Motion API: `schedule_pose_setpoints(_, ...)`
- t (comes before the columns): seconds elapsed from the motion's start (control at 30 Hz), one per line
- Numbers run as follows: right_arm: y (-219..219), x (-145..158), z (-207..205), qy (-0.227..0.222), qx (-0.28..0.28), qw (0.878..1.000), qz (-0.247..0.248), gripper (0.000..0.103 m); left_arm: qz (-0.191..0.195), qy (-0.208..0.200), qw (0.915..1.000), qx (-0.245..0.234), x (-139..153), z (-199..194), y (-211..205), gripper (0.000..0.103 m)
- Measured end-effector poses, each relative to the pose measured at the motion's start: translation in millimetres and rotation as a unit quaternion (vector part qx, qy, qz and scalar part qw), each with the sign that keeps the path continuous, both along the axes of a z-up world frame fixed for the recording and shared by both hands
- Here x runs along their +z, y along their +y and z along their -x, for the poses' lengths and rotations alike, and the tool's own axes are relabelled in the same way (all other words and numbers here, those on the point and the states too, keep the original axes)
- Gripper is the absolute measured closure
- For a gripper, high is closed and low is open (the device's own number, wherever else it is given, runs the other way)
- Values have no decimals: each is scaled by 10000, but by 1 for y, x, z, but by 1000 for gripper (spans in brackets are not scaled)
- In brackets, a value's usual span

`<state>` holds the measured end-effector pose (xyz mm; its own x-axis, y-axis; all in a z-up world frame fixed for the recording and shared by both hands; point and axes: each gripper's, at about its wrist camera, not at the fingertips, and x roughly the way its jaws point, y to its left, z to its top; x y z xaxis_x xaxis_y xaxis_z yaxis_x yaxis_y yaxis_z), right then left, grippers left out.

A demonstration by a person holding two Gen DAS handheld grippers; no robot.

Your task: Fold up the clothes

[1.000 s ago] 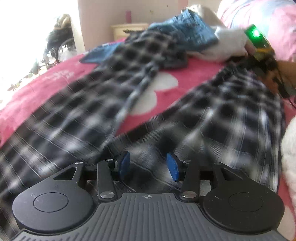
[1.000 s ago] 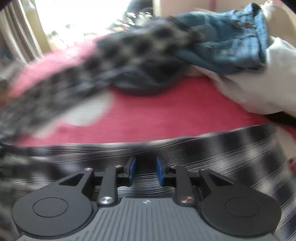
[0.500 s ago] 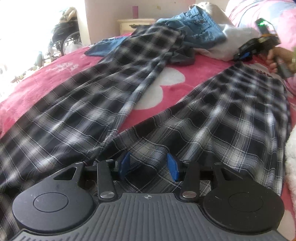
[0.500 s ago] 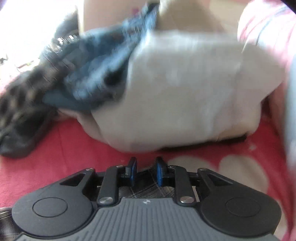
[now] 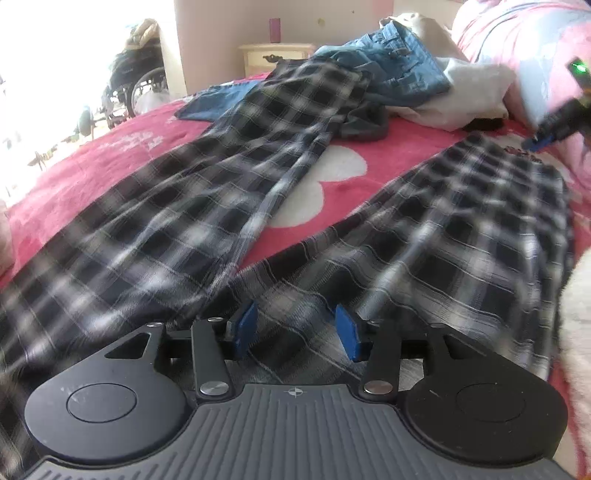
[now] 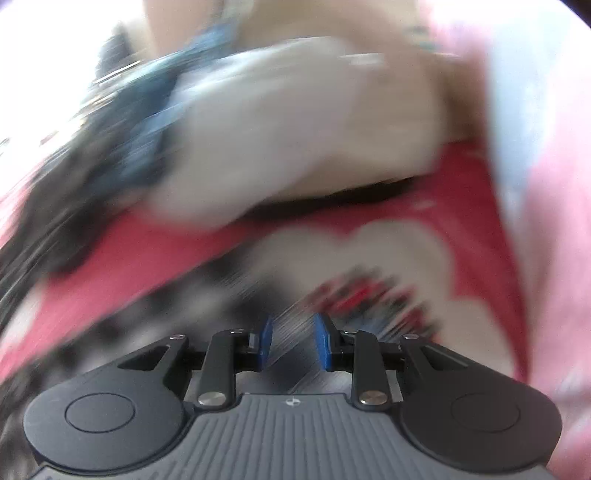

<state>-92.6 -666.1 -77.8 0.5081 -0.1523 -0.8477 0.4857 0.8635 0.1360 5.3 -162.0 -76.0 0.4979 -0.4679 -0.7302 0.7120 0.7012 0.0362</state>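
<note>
Black-and-white plaid trousers [image 5: 207,206] lie spread on a pink bedspread [image 5: 110,158], legs running away from me. My left gripper [image 5: 295,325] is open and hovers over the crotch area, pads apart and holding nothing. My right gripper [image 6: 291,341] is open over the end of the right trouser leg [image 6: 229,284]; that view is heavily blurred. The right gripper also shows in the left wrist view [image 5: 557,122] at the far end of the right leg [image 5: 480,221], with a green light on it.
Blue jeans [image 5: 399,66] and a white garment [image 5: 469,96] are piled at the head of the bed, beside a pink pillow [image 5: 517,33]. A cream nightstand [image 5: 277,53] stands behind. A white fluffy thing [image 5: 576,332] lies at the right edge.
My right gripper has opened and let go of the trouser leg end after carrying it outward to the right. The right leg now lies spread apart from the left. My left gripper stayed open.
</note>
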Motion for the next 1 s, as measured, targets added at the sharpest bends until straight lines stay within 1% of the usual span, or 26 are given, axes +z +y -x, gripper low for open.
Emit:
schedule_pose_setpoints(0.07, 33, -7, 15, 154, 646, 9975, -260, 74, 37, 67, 10000, 1, 4, 5, 3, 56)
schedule_pose_setpoints(0.1, 45, -12, 16, 286, 764, 9964, -233, 74, 68, 100, 9999, 14, 7, 8, 5, 56)
schedule_pose_setpoints(0.2, 49, -33, 39, 887, 160, 9952, 381, 75, 209, 220, 9995, 93, 18, 17, 15, 56)
schedule_pose_setpoints(0.27, 42, -25, 58, 752, -580, 9942, 513, 75, 443, 390, 9980, 244, 28, 25, 31, 55)
schedule_pose_setpoints(0.3, 38, -19, 68, 653, -964, 9916, 562, 72, 568, 533, 9965, 313, 32, 31, 41, 53)
schedule_pose_setpoints(0.37, 37, -4, 88, 109, -1393, 9902, 41, 72, 790, 843, 9923, 436, 39, 45, 62, 50)
schedule_pose_setpoints(0.43, 43, 0, 103, -160, -1668, 9853, -346, 68, 880, 1191, 9876, 518, 42, 58, 87, 50)
schedule_pose_setpoints(0.5, 48, 0, 116, -399, -1922, 9774, -782, 66, 887, 1398, 9842, 629, 43, 72, 109, 49)
schedule_pose_setpoints(0.53, 46, -4, 121, -529, -2055, 9709, -1111, 66, 889, 1498, 9823, 685, 44, 79, 120, 49)
schedule_pose_setpoints(0.6, 43, -14, 128, -758, -2301, 9548, -1725, 64, 846, 1641, 9783, 941, 43, 94, 146, 48)
schedule_pose_setpoints(0.67, 47, -26, 132, -872, -2494, 9399, -2162, 62, 867, 1796, 9718, 1256, 40, 108, 173, 48)
schedule_pose_setpoints(0.73, 53, -38, 135, -911, -2621, 9292, -2443, 62, 971, 2007, 9597, 1709, 32, 122, 199, 48)
schedule_pose_setpoints(0.77, 54, -44, 136, -927, -2697, 9235, -2567, 62, 1045, 2110, 9518, 1967, 27, 128, 210, 48)
schedule_pose_setpoints(0.8, 56, -50, 137, -942, -2780, 9175, -2682, 61, 1121, 2211, 9429, 2225, 22, 134, 221, 48)
schedule_pose_setpoints(0.9, 57, -59, 137, -1034, -2955, 9061, -2845, 61, 1427, 2429, 9115, 2997, 1, 151, 246, 48)
schedule_pose_setpoints(0.93, 57, -62, 137, -1065, -3012, 9023, -2895, 61, 1525, 2415, 9029, 3213, -4, 155, 252, 48)
schedule_pose_setpoints(1.0, 57, -64, 136, -1062, -3047, 9000, -2930, 60, 1777, 2340, 8854, 3603, -14, 157, 263, 48)
